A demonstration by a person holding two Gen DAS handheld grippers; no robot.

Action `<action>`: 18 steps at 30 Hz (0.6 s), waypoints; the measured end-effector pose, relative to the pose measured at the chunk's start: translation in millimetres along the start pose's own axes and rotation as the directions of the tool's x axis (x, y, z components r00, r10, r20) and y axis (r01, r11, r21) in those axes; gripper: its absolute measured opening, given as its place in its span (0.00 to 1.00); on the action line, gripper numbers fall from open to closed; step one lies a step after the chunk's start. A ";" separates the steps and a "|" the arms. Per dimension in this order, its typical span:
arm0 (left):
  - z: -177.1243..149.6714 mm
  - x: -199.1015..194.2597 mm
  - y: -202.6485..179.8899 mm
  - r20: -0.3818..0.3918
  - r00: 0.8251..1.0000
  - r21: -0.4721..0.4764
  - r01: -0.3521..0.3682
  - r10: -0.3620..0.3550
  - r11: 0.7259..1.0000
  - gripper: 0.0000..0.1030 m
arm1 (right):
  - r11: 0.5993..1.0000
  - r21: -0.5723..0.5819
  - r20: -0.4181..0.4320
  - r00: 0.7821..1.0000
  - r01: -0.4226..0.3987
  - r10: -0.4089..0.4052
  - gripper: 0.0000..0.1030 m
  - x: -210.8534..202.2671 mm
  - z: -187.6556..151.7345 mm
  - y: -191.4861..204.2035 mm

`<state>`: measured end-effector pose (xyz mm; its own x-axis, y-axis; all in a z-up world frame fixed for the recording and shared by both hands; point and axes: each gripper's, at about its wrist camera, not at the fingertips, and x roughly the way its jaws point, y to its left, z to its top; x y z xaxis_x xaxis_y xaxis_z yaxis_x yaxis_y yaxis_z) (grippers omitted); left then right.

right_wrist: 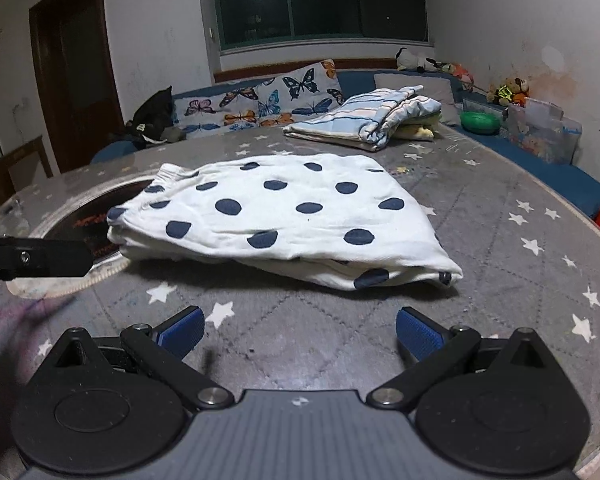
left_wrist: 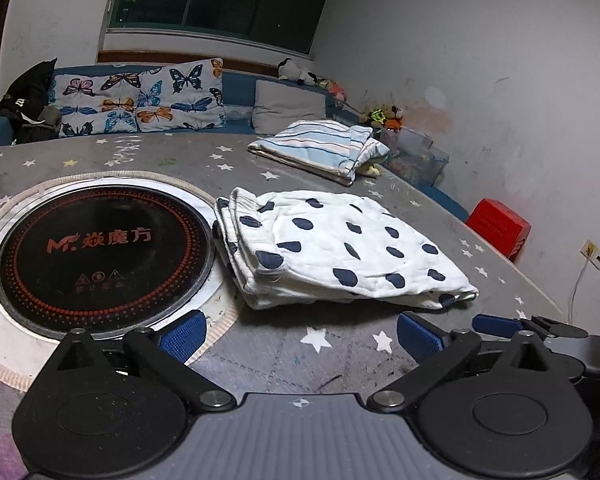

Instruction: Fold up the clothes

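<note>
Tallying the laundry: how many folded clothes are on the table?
2: the polka-dot garment near both open grippers, and the striped garment at the far edge; something yellowish lies tucked under it.

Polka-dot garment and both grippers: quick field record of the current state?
garment: polka-dot garment, white with navy dots, folded flat on the star-print tablecloth
neighbour: one edge next to the round cooktop
other laundry: striped folded pile farther back, apart from it
left gripper: open, empty, short of the garment
right gripper: open, empty, short of the garment
contact: none; blue fingers clear of the cloth
</note>
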<state>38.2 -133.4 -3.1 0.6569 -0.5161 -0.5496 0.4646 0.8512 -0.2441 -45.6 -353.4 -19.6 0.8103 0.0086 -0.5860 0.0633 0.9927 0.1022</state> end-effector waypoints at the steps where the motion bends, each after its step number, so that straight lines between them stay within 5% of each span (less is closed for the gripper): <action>1: -0.2 0.3 -0.5 0.001 1.000 0.004 -0.011 0.011 1.000 1.00 | 1.000 0.001 -0.003 1.000 0.001 -0.001 1.00 0.6 0.0 0.3; 18: -3.0 7.6 -3.6 -0.007 0.999 0.036 -0.031 0.031 0.999 1.00 | 0.999 -0.012 -0.022 0.999 0.041 -0.041 1.00 10.0 -0.4 7.7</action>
<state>39.7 -140.0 -8.8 0.6667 -0.4888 -0.5627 0.4653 0.8627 -0.1981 -37.2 -345.6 -25.0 0.7938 -0.0294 -0.6075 0.0895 0.9936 0.0688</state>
